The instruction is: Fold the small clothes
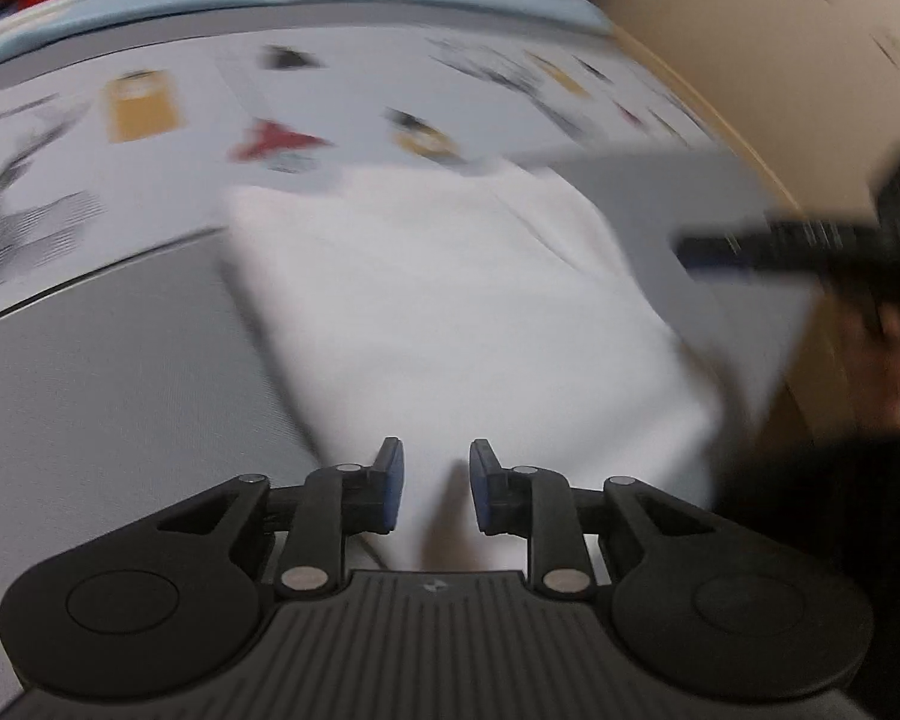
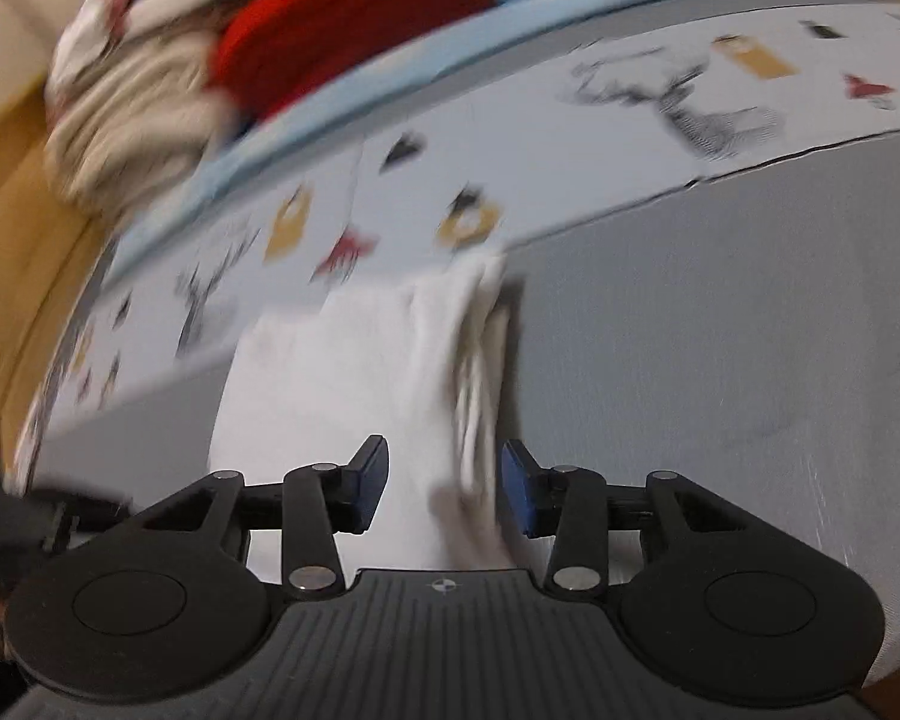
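A white garment (image 1: pixel 450 300) lies folded on the grey mat (image 1: pixel 102 372). In the left wrist view my left gripper (image 1: pixel 435 489) hangs over its near edge, jaws a little apart, with white cloth showing in the gap and neither pad pressing it. My right gripper (image 1: pixel 768 246) is a dark blur at the right, beside the garment's far side. In the right wrist view the same garment (image 2: pixel 342 372) shows layered edges along its right side. My right gripper (image 2: pixel 444 486) is open, and that layered edge runs loose between its blue pads (image 2: pixel 519 495).
A white sheet printed with deer and coloured figures (image 2: pixel 630 120) lies behind the grey mat (image 2: pixel 720 330), with a light blue band (image 2: pixel 390 96) beyond it. A pile of red and cream clothes (image 2: pixel 306 42) sits at the back left. The tan table edge (image 1: pixel 768 138) curves past on the right.
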{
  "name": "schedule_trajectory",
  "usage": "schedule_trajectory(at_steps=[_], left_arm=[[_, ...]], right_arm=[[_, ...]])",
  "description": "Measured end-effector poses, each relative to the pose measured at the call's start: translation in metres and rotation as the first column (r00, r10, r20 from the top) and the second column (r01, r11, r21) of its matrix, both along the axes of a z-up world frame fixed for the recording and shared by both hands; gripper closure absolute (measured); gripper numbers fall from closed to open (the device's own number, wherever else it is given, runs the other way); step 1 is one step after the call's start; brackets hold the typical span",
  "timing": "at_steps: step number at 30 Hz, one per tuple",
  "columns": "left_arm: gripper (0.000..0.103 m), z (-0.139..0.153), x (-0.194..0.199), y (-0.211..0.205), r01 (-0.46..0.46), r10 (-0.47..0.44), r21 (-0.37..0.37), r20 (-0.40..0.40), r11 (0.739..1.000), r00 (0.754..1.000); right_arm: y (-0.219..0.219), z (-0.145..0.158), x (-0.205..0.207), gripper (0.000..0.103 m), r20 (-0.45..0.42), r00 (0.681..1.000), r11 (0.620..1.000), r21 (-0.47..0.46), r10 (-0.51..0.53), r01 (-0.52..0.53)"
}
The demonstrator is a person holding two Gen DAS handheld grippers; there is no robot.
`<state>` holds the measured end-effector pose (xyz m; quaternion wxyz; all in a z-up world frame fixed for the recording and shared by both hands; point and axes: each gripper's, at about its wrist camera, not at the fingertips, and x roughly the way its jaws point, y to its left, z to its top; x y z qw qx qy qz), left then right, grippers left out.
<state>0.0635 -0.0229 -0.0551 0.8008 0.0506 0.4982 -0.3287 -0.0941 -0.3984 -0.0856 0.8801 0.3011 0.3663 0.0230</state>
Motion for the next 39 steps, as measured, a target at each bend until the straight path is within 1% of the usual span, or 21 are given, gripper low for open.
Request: schedule_trajectory(at_steps=[3,5,9,11,14,15,16,17,20,22,23,24,26,28,29,30,31,33,35,37,39], left_arm=[[0.065,0.002,0.017,0.005,-0.121,0.121,-0.031,-0.015,0.992,0.993],[0.053,0.004,0.025,0.009,-0.179,0.178,-0.058,-0.029,0.982,0.984],[0.05,0.0,0.035,0.007,-0.251,0.244,-0.086,-0.079,0.964,0.967],[0.05,-0.007,0.039,0.0,-0.262,0.254,-0.081,-0.104,0.962,0.962],[0.05,-0.013,0.036,-0.004,-0.268,0.261,-0.059,-0.106,0.962,0.959],[0.05,-0.015,0.036,-0.005,-0.273,0.266,-0.054,-0.107,0.961,0.958],[0.05,-0.016,0.037,-0.007,-0.278,0.272,-0.049,-0.107,0.959,0.956],[0.05,-0.019,0.038,-0.008,-0.283,0.278,-0.039,-0.105,0.958,0.955],[0.047,-0.031,0.039,-0.012,-0.292,0.292,0.021,-0.116,0.956,0.949],[0.047,-0.036,0.04,-0.013,-0.294,0.296,0.033,-0.13,0.955,0.946],[0.047,-0.035,0.04,-0.013,-0.298,0.299,0.031,-0.129,0.954,0.945],[0.047,-0.035,0.041,-0.012,-0.304,0.304,0.023,-0.133,0.953,0.943],[0.046,-0.034,0.044,-0.006,-0.332,0.328,-0.004,-0.147,0.943,0.933],[0.046,-0.033,0.047,0.001,-0.365,0.353,-0.039,-0.172,0.93,0.92],[0.046,-0.034,0.049,0.004,-0.379,0.363,-0.057,-0.188,0.924,0.913],[0.046,-0.034,0.051,0.005,-0.392,0.372,-0.069,-0.199,0.917,0.906],[0.046,-0.036,0.052,0.006,-0.401,0.379,-0.076,-0.208,0.913,0.902],[0.046,-0.042,0.056,0.005,-0.42,0.392,-0.082,-0.233,0.904,0.89],[0.046,-0.049,0.059,0.004,-0.434,0.401,-0.086,-0.256,0.897,0.879],[0.046,-0.056,0.061,0.002,-0.442,0.404,-0.095,-0.273,0.892,0.873],[0.043,-0.06,0.062,-0.001,-0.447,0.405,-0.108,-0.274,0.888,0.872]], right_arm=[[0.0,-0.006,0.023,0.057,-0.028,0.996,0.997,-0.014,-0.08,0.079],[0.004,-0.012,0.038,0.057,-0.058,0.993,0.994,-0.025,-0.104,0.103],[0.015,-0.018,0.064,0.057,-0.083,0.988,0.991,-0.017,-0.133,0.132],[0.022,-0.019,0.069,0.057,-0.082,0.986,0.99,-0.026,-0.144,0.142],[0.029,-0.019,0.078,0.057,-0.086,0.987,0.99,-0.041,-0.138,0.135],[0.031,-0.018,0.08,0.066,-0.082,0.988,0.99,-0.055,-0.133,0.129],[0.032,-0.018,0.081,0.093,-0.073,0.989,0.99,-0.065,-0.13,0.126],[0.032,-0.016,0.081,0.099,-0.06,0.99,0.989,-0.072,-0.131,0.127],[0.024,-0.011,0.076,0.1,-0.002,0.986,0.983,-0.07,-0.169,0.169],[0.02,-0.018,0.077,0.1,-0.051,0.98,0.978,-0.093,-0.191,0.186],[0.019,-0.026,0.079,0.1,-0.105,0.976,0.978,-0.102,-0.192,0.182],[0.019,-0.031,0.081,0.097,-0.133,0.972,0.977,-0.112,-0.193,0.179],[0.018,-0.031,0.079,0.093,-0.134,0.969,0.972,-0.14,-0.207,0.188],[0.016,-0.024,0.074,0.074,-0.107,0.968,0.967,-0.141,-0.227,0.211],[0.014,-0.021,0.071,0.07,-0.09,0.968,0.967,-0.126,-0.235,0.223],[0.012,-0.019,0.067,0.062,-0.071,0.969,0.968,-0.1,-0.238,0.231],[0.01,-0.019,0.065,0.057,-0.058,0.971,0.971,-0.072,-0.231,0.227],[0.01,-0.023,0.065,0.054,-0.069,0.979,0.981,-0.017,-0.194,0.193],[0.013,-0.032,0.069,0.052,-0.125,0.982,0.99,0.018,-0.14,0.143],[0.018,-0.042,0.074,0.047,-0.182,0.98,0.994,0.062,-0.081,0.093],[0.024,-0.049,0.078,0.044,-0.223,0.974,0.996,0.065,-0.044,0.06]])
